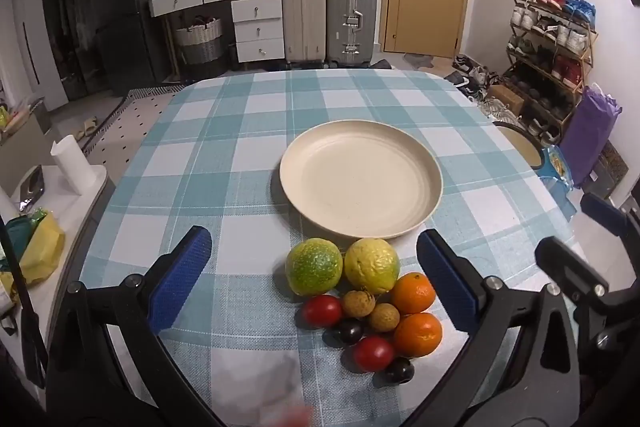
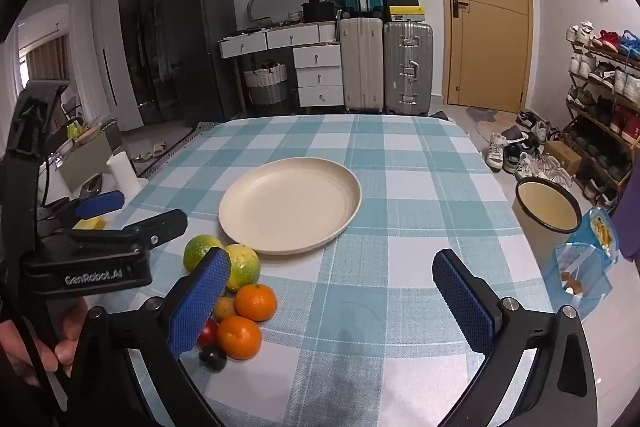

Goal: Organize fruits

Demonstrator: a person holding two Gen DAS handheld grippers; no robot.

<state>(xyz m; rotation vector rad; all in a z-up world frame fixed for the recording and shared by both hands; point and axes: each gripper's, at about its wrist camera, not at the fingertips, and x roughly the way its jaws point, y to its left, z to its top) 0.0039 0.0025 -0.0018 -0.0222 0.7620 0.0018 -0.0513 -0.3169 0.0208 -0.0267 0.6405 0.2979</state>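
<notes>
A cream plate (image 1: 361,179) (image 2: 290,205) lies bare on the checked tablecloth. Just in front of it sits a cluster of fruit: a green citrus (image 1: 313,266), a yellow-green citrus (image 1: 372,265), two oranges (image 1: 413,293) (image 1: 418,334), two red tomatoes (image 1: 322,310), two longans (image 1: 358,303) and two dark plums (image 1: 350,331). My left gripper (image 1: 316,281) is open, its blue pads either side of the cluster, above the table. My right gripper (image 2: 340,301) is open and empty to the right of the fruit; its left pad hides part of the cluster (image 2: 248,301).
The checked table (image 1: 224,163) drops off at its left and right edges. A round stool (image 2: 548,203) and a blue bag (image 2: 588,259) stand off the right edge. A paper roll (image 1: 70,163) and clutter sit on a side surface at left. Suitcases and drawers stand behind.
</notes>
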